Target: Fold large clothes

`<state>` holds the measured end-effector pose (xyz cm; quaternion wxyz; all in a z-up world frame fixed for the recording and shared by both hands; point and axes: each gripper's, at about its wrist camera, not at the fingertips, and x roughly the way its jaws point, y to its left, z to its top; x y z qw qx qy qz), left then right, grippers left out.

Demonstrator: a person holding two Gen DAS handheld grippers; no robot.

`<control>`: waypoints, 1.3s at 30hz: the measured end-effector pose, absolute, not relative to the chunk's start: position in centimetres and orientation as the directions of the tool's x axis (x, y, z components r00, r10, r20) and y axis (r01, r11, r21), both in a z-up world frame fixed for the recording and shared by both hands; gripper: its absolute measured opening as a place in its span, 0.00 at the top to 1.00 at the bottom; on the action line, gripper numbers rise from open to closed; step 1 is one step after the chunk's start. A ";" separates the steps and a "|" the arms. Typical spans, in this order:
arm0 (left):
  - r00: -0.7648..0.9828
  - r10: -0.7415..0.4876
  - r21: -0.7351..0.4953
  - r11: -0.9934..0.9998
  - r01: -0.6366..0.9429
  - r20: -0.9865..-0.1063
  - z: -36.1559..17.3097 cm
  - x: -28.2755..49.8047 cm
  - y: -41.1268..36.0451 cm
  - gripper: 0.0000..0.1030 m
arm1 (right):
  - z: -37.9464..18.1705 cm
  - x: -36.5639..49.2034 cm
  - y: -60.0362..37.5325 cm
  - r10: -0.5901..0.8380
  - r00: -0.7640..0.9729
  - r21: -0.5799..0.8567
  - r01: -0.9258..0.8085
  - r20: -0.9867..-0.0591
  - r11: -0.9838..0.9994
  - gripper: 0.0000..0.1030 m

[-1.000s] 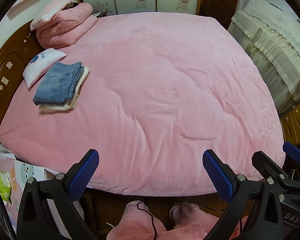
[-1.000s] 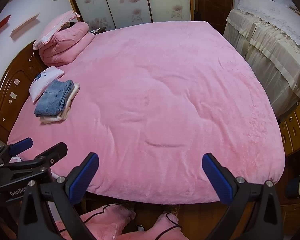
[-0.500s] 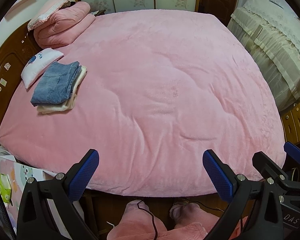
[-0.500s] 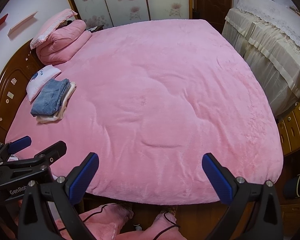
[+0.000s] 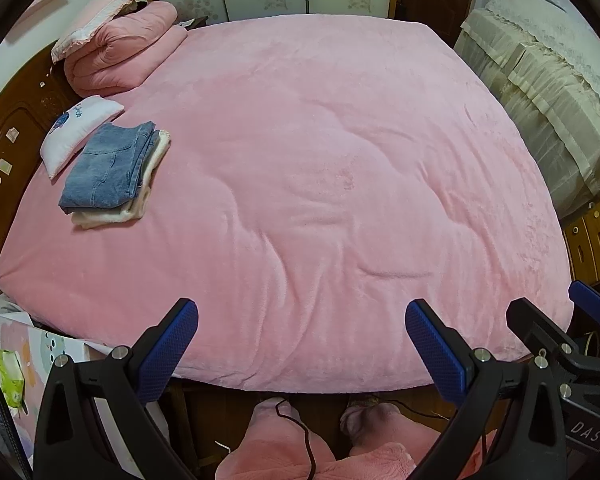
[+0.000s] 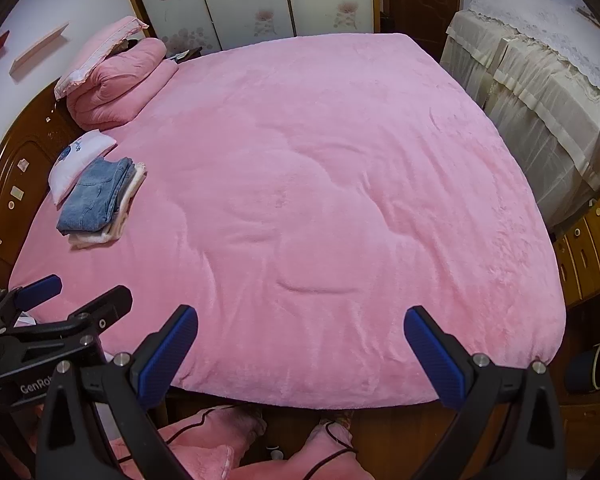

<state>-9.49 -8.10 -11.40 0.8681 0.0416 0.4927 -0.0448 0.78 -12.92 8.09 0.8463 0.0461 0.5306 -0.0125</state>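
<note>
Both grippers hanging over the foot of the bed, nothing picked up

My left gripper (image 5: 302,346) and right gripper (image 6: 300,346) are both spread wide with nothing between the blue pads, held above the near edge of the pink blanket (image 5: 320,168) covering the bed. The folded jeans (image 5: 110,170) sit on top of a folded cream garment (image 5: 140,204) far off on the left side near the wooden headboard (image 5: 12,160), just beside a small white pillow (image 5: 78,126). A rolled pink quilt (image 5: 120,56) is up in the corner.
</note>
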 end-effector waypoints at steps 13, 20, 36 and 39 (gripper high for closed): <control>0.507 -0.019 0.034 0.995 0.094 -0.862 -11.5 -9.3 -7.5 0.00 | 7.8 1.4 -12.7 0.043 0.429 0.066 0.040 -0.902 0.997 0.00; 0.505 -0.018 0.034 0.995 0.094 -0.863 -11.6 -9.2 -7.3 0.00 | 7.8 1.6 -12.6 0.043 0.427 0.065 0.037 -0.903 0.997 0.00; 0.502 -0.017 0.034 0.995 0.092 -0.865 -11.6 -8.9 -7.4 0.00 | 7.2 2.2 -12.8 0.038 0.423 0.061 0.040 -0.905 0.997 0.00; 0.500 -0.018 0.036 0.995 0.096 -0.866 -11.7 -8.5 -7.3 0.00 | 7.2 2.4 -12.9 0.036 0.423 0.058 0.040 -0.906 0.998 0.00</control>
